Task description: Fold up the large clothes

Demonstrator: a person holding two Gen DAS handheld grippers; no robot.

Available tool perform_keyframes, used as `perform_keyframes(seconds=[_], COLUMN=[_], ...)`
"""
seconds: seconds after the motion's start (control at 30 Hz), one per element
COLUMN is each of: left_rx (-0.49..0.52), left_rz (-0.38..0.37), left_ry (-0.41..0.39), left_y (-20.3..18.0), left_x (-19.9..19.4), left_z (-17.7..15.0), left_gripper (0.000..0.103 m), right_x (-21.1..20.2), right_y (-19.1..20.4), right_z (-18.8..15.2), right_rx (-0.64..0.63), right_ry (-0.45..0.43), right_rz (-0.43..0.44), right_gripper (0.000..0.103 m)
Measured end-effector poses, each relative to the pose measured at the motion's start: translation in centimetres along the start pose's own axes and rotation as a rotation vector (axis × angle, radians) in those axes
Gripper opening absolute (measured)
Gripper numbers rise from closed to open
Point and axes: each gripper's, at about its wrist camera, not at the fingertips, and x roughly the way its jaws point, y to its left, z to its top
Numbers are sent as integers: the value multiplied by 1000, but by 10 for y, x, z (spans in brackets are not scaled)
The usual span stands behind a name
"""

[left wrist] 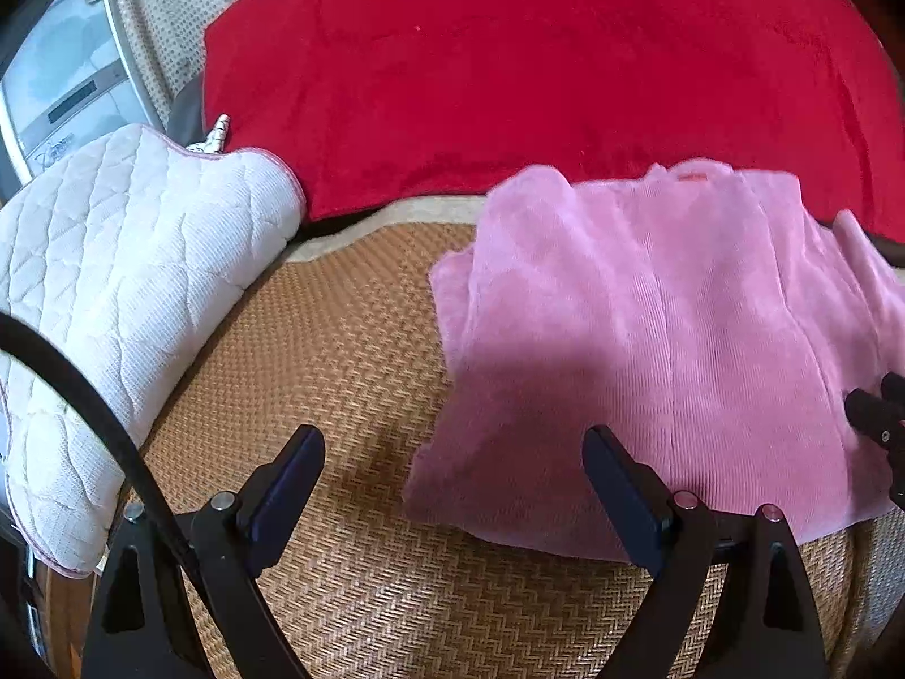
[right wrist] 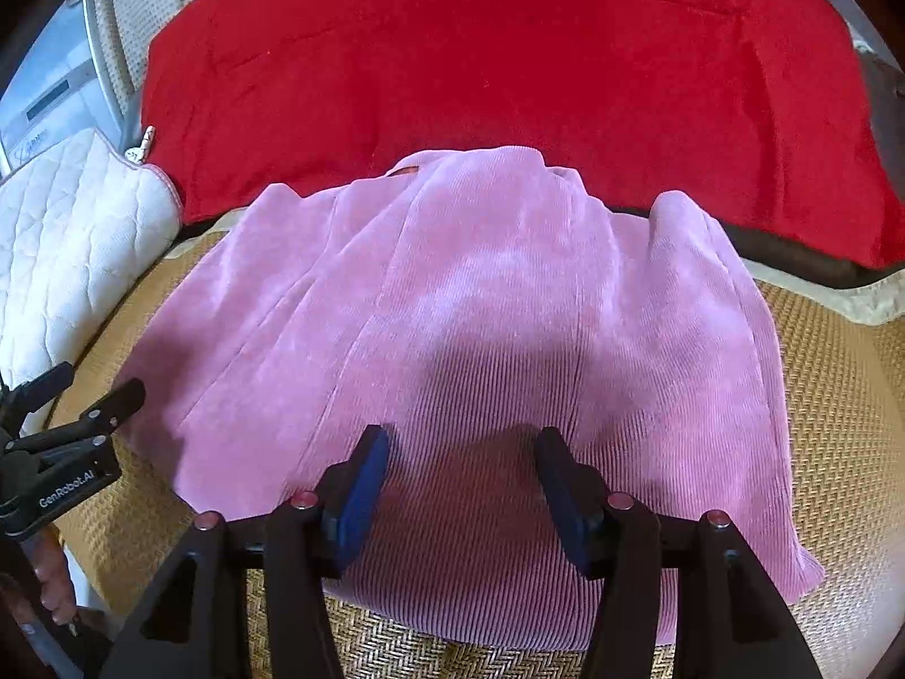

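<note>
Pink ribbed garment (right wrist: 481,305) spread flat on woven mat (left wrist: 350,339), long axis running from bottom of frame up toward red blanket (right wrist: 509,56). Right gripper (right wrist: 461,486) hangs directly over near hem, tongs apart, nothing pinched. Left gripper (left wrist: 452,486) spread wide over bare mat; garment lies to its right, so right hand is nearer. Left view alone shows quilted white pad (left wrist: 124,260) in full; right view alone shows whole garment and its folded-in sleeve
</note>
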Motion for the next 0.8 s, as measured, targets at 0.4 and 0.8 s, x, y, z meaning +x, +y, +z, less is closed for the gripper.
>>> perform_keyframes(seconds=[0.4, 0.8], left_rx=[58, -14], left_rz=[25, 23], left_ry=[62, 41], left_y=[-19, -2], left_x=[23, 4], left_z=[-8, -10], left_gripper=[93, 93], right_x=[0, 1], right_y=[0, -1], right_z=[-7, -8], right_rx=[-23, -42], right_ry=[-33, -38], right_rz=[-30, -34], right_gripper=[65, 68])
